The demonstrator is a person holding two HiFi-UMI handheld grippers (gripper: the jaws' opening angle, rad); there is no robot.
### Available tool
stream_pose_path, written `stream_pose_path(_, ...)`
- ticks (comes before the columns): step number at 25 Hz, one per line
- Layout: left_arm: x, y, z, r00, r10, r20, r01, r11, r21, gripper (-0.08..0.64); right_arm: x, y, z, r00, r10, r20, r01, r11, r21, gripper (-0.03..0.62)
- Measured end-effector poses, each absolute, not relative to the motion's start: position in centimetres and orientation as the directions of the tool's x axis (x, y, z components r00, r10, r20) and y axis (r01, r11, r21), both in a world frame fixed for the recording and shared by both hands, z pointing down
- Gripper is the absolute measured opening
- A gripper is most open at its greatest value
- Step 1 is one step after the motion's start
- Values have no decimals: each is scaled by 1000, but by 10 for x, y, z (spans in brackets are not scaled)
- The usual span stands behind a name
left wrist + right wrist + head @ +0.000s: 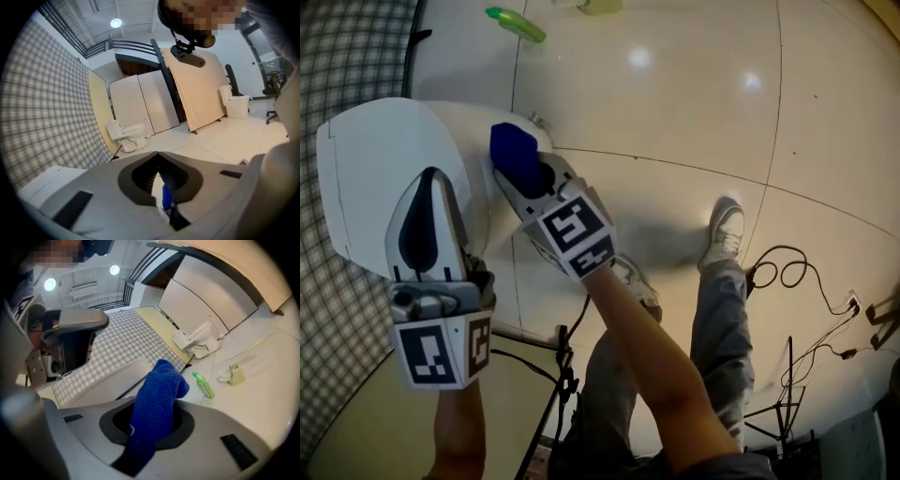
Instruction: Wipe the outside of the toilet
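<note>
The white toilet (366, 169) stands at the left against a checked wall, its lid down. My right gripper (523, 173) is shut on a blue cloth (514, 152), which is pressed to the toilet's right side, by the rim. In the right gripper view the cloth (157, 404) bulges up out of the jaws and hides their tips, with the toilet's white surface (117, 376) just behind. My left gripper (431, 174) hovers over the lid, its jaws meeting at the tip with nothing in them; in its own view this gripper (158, 154) points away across the room.
A green bottle (516, 23) lies on the tiled floor beyond the toilet, near a brush holder (234, 373). The person's legs and shoes (727, 230) stand right of the toilet. Cables (797, 277) trail at the right. A second toilet (126, 136) stands far off.
</note>
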State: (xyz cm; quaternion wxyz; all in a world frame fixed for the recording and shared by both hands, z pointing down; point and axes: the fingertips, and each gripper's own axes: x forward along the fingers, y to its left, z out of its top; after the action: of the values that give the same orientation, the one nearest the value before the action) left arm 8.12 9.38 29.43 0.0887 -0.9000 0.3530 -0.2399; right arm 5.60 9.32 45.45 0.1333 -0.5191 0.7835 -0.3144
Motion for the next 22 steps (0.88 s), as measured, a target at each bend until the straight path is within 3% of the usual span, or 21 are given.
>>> stream_pose_path(11,99,136,328,655,-636,409,-503,-770,-392,17,-47,199,492,-500,-857,124,-560,212,-801,75)
stream_pose_path(22,145,158,359,669,-564,483,-485,-825,-291,17,65,143,509,-382,-907,180,-648,124,-751,75)
